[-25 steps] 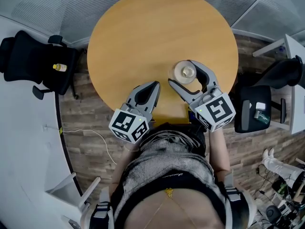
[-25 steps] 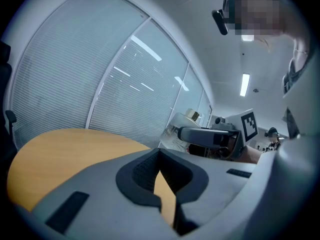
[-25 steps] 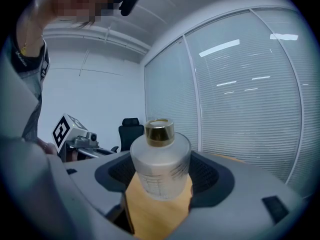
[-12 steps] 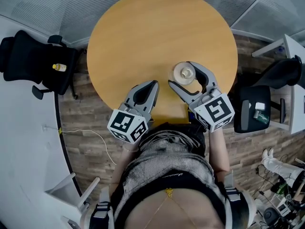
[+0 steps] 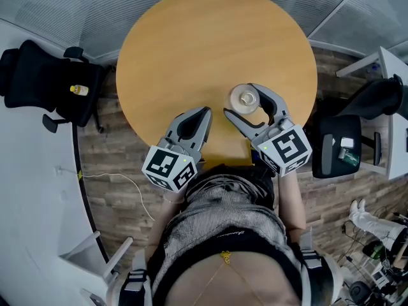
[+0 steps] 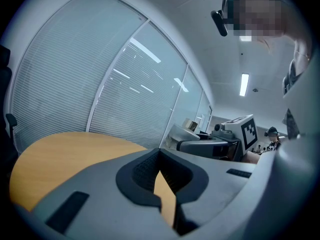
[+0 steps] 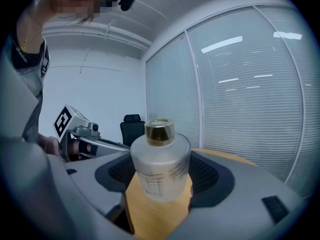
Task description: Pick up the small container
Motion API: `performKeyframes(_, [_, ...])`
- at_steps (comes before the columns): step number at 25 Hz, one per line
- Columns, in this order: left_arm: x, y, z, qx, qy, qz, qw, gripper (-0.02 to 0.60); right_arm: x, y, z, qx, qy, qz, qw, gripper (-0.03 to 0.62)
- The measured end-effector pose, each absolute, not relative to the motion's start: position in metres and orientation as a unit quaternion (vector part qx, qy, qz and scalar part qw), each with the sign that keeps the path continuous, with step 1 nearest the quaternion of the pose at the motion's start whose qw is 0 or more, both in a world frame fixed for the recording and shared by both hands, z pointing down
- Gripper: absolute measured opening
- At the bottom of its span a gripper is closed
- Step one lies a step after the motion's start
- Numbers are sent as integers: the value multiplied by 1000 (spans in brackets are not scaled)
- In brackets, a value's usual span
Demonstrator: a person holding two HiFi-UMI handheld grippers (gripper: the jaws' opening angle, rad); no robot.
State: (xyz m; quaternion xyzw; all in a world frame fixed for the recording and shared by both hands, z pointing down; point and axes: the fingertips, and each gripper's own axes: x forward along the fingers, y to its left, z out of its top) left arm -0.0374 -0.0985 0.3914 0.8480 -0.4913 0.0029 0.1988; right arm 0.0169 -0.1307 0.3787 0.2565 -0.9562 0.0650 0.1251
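The small container (image 5: 245,98) is a frosted bottle with a gold cap. It stands on the round wooden table (image 5: 210,37) near the near-right edge. My right gripper (image 5: 241,101) is open, with one jaw on each side of the bottle. In the right gripper view the bottle (image 7: 160,164) stands upright between the dark pads of that gripper (image 7: 162,186). My left gripper (image 5: 204,112) rests at the table's near edge, left of the bottle, jaws shut on nothing. Its tips (image 6: 161,159) meet over the tabletop (image 6: 60,149).
A black office chair (image 5: 38,81) with a small yellow bottle (image 5: 79,90) on it stands left of the table. Another chair (image 5: 341,145) and a white desk (image 5: 395,107) are on the right. A cable (image 5: 121,177) lies on the wood floor.
The right gripper and the left gripper have each drifted slightly left. The bottle stays between the right jaws.
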Motion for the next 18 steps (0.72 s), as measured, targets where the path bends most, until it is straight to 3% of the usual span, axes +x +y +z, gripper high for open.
performKeyframes(18, [-37, -99, 387, 851, -489, -1, 192, 3, 15, -130, 382, 253, -957, 71, 125, 331])
